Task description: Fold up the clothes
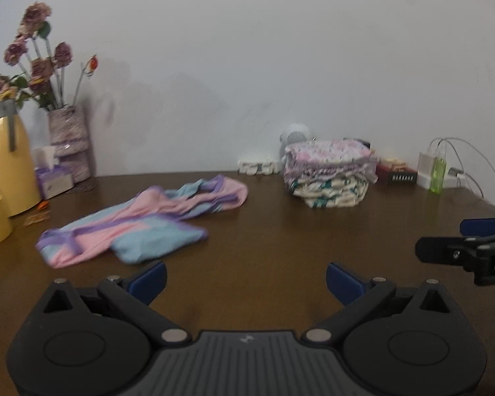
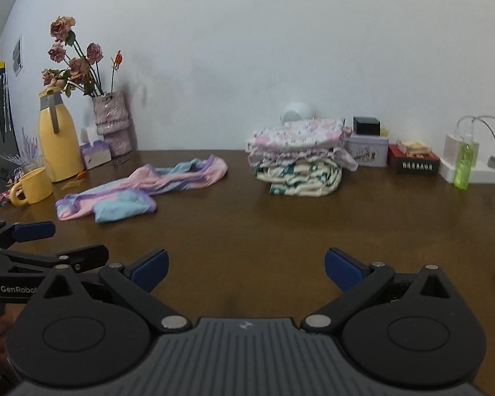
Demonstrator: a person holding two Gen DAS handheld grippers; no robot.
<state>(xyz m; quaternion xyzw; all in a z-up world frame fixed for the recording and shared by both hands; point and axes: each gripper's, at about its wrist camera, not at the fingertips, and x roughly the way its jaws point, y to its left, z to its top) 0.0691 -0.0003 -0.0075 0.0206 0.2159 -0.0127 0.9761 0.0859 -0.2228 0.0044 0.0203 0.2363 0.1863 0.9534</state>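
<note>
A pink, blue and purple garment (image 1: 142,221) lies crumpled and unfolded on the brown table (image 1: 280,247), left of centre; it also shows in the right wrist view (image 2: 142,188). A stack of folded floral clothes (image 1: 328,173) stands at the back; it also shows in the right wrist view (image 2: 300,158). My left gripper (image 1: 246,280) is open and empty, above the table in front of the garment. My right gripper (image 2: 246,269) is open and empty, to the right of the left one and well short of the stack.
A yellow flask (image 2: 59,142), yellow mug (image 2: 33,186), flower vase (image 2: 114,123) and tissue box (image 2: 95,153) stand at the back left. Tins and boxes (image 2: 412,161), a green bottle (image 2: 463,166) and a charger with cables (image 2: 452,145) line the back right.
</note>
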